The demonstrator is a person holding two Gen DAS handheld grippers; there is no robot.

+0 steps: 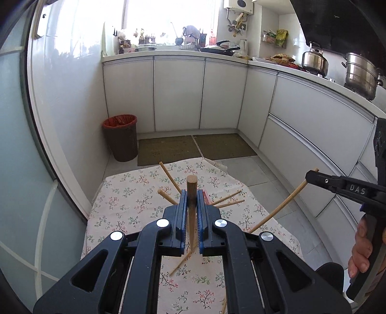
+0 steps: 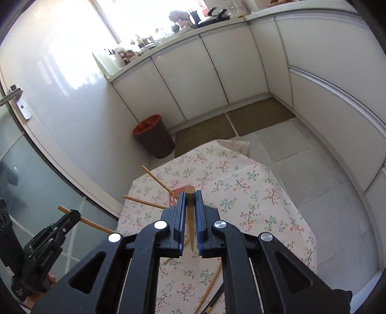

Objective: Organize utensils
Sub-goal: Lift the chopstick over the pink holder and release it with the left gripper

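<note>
Small kitchen. White base cabinets [image 1: 178, 94] run along the far wall and turn down the right side under a pale worktop [image 1: 168, 53] crowded with bottles and pans. A bright window [image 1: 166, 17] above the worktop admits strong daylight. A kettle [image 1: 313, 59] and a steel steamer pot [image 1: 360, 74] stand at right. Floor: pale tiles [image 2: 304, 149], two olive mats [image 1: 195, 147] before the cabinets. A brown bin with red liner [image 1: 120, 137] sits in the corner. A frosted glass door [image 2: 36, 169] stands at left.

Home kitchen, as I see it.
White cabinets [image 1: 178, 94] under a cluttered counter [image 1: 168, 52]; kettle [image 1: 314, 59] and steamer pot [image 1: 361, 74] upper right, bin [image 1: 120, 137] at left.
</note>
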